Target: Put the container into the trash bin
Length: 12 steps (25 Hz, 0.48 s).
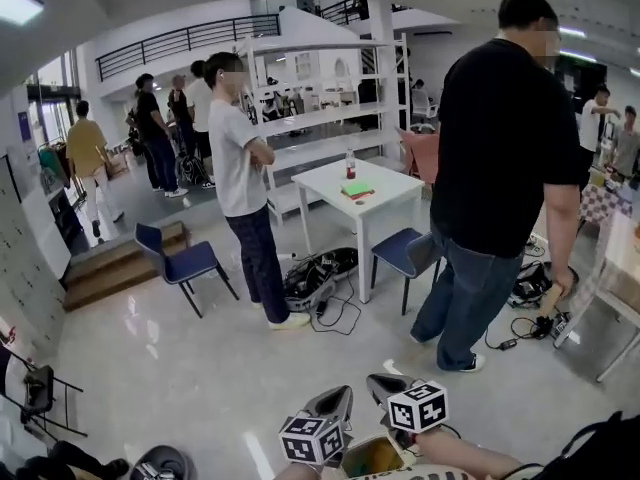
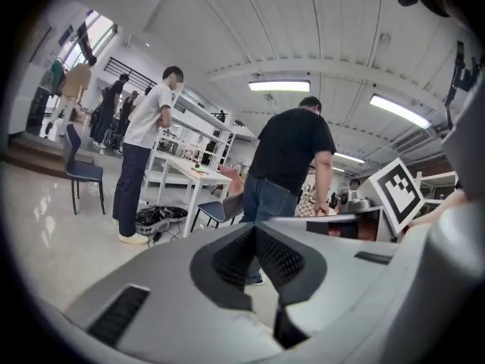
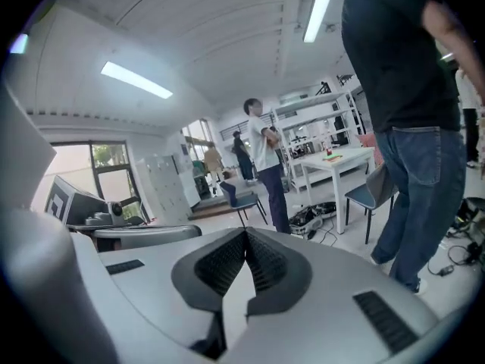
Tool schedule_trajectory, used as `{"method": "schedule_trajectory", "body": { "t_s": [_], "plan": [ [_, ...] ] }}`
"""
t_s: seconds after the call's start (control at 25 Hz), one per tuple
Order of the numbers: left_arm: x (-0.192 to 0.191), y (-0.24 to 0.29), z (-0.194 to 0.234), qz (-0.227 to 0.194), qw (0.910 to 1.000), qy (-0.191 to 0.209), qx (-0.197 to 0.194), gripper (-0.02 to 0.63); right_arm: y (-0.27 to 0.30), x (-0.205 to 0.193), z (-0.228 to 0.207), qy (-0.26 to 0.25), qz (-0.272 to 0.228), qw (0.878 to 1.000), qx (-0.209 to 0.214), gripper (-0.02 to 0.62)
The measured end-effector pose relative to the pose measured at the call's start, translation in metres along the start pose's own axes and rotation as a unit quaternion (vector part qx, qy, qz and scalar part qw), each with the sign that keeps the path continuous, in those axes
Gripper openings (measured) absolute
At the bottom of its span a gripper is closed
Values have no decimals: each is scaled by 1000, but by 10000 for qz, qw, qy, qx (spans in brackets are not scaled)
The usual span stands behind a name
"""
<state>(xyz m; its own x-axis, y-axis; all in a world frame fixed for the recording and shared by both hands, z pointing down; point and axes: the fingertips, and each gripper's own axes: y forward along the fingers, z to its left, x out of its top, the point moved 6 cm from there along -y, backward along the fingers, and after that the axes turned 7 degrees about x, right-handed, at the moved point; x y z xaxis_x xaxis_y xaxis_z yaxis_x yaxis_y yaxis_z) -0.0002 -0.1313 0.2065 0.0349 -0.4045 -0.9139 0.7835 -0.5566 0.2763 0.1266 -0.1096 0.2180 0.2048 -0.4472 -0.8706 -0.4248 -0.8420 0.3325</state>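
Observation:
No container or trash bin shows clearly in any view. In the head view my left gripper (image 1: pixel 333 402) and right gripper (image 1: pixel 384 384) are side by side at the bottom edge, pointing out over the floor. Each carries a cube with square markers. A yellowish thing (image 1: pixel 372 458) lies low between the cubes, mostly hidden, and I cannot tell what it is. In the left gripper view the left gripper (image 2: pixel 254 230) has its ribbed pads together with nothing between them. The right gripper (image 3: pixel 245 235) looks the same in its own view.
A person in a black shirt (image 1: pixel 500 158) stands close ahead on the right, and a person in a grey shirt (image 1: pixel 238 163) on the left. Between them is a white table (image 1: pixel 395 196) with a bottle (image 1: pixel 350 163). Blue chairs (image 1: pixel 185 263), floor cables (image 1: pixel 320 278) and a dark round thing (image 1: pixel 160 463) are nearby.

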Motion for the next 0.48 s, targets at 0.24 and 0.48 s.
{"method": "schedule_trajectory", "body": {
  "t_s": [0.24, 0.48],
  "plan": [
    [52, -11, -13, -593, 9981, 82, -163, -9, -13, 48, 4, -254, -479, 9985, 74, 2],
    [83, -23, -16, -958, 9947, 325, -210, -9, -23, 79, 18, -727, -840, 9938, 88, 2]
  ]
}}
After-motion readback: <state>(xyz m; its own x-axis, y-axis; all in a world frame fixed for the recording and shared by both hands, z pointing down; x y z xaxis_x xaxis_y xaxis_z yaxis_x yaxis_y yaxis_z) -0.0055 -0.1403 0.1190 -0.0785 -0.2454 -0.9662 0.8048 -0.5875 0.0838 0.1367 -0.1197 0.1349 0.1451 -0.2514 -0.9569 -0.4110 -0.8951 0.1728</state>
